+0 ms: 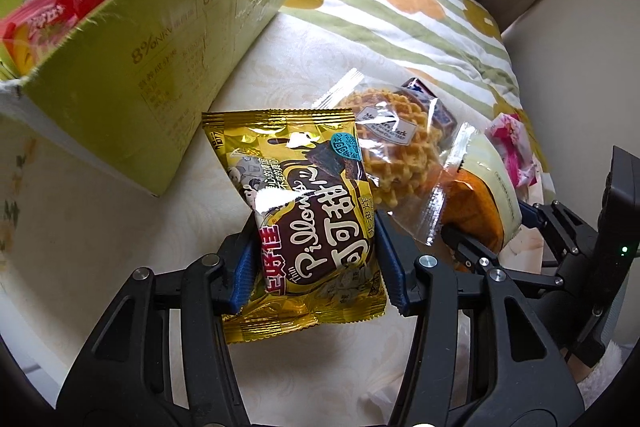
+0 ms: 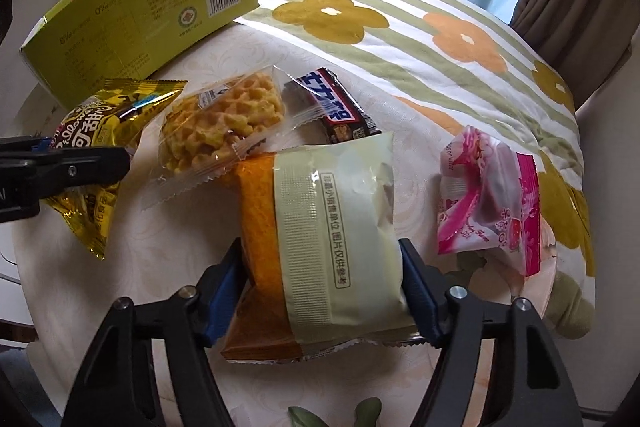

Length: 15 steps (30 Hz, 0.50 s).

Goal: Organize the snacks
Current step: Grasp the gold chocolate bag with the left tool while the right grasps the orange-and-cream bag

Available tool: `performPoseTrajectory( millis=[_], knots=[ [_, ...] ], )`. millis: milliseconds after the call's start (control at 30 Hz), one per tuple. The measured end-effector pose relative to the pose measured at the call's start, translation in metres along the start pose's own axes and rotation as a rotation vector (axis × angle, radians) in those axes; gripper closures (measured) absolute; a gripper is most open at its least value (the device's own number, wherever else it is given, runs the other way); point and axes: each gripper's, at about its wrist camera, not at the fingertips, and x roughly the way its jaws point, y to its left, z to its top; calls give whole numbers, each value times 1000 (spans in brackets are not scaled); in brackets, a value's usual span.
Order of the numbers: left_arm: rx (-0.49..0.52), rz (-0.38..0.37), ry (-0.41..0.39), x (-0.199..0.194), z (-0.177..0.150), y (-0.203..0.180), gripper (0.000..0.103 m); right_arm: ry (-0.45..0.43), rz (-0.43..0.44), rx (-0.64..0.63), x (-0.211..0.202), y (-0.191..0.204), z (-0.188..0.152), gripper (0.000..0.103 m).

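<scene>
Gold foil crinkles between the blue-padded jaws of the left gripper [image 1: 316, 263], which pinch the gold snack packet [image 1: 308, 211] across its width, its long axis running away from the hand. Beside it, the right gripper [image 2: 320, 295] has its jaws pressed on a cream-and-orange packet [image 2: 320, 227] the same way. Past both lie a waffle packet [image 2: 224, 123] and pink packet [image 2: 488, 203] on the pale surface [image 1: 100, 227]. The green box [image 1: 152, 67], already holding snacks, stands up-left, nearer the left hand.
</scene>
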Motion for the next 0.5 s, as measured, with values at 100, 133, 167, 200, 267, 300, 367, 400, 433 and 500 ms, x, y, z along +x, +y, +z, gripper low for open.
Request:
performPoseTrajectory(
  millis=[100, 133, 167, 200, 267, 300, 367, 400, 433, 500],
  knots=[
    [13, -7, -11, -9, -2, -2, 54, -8, -6, 14, -6, 1, -6, 40],
    [19, -12, -14, -12, -2, -4, 54, -10, -8, 20, -9, 2, -7, 40],
    [23, -16, -16, -15, -1, -5, 54, -12, -10, 26, -13, 2, -9, 41],
    [29, -24, -18, -18, -2, -6, 54, -14, -13, 32, -17, 2, -11, 41],
    [38, -40, -24, -25, -2, -10, 54, -15, -22, 43, -24, 3, -13, 41],
    [44, -49, -28, -29, -2, -12, 54, -18, -27, 54, -29, 3, -15, 41],
    [57, -64, -38, -38, -3, -15, 54, -29, -34, 76, -40, 2, -17, 41],
    [67, -71, -45, -44, -4, -17, 54, -35, -38, 83, -44, 2, -17, 41],
    [75, -78, -50, -49, -4, -18, 54, -45, -46, 93, -51, 3, -17, 41],
    [93, -95, -68, -62, -3, -21, 54, -62, -57, 100, -61, 6, -18, 41]
  ],
)
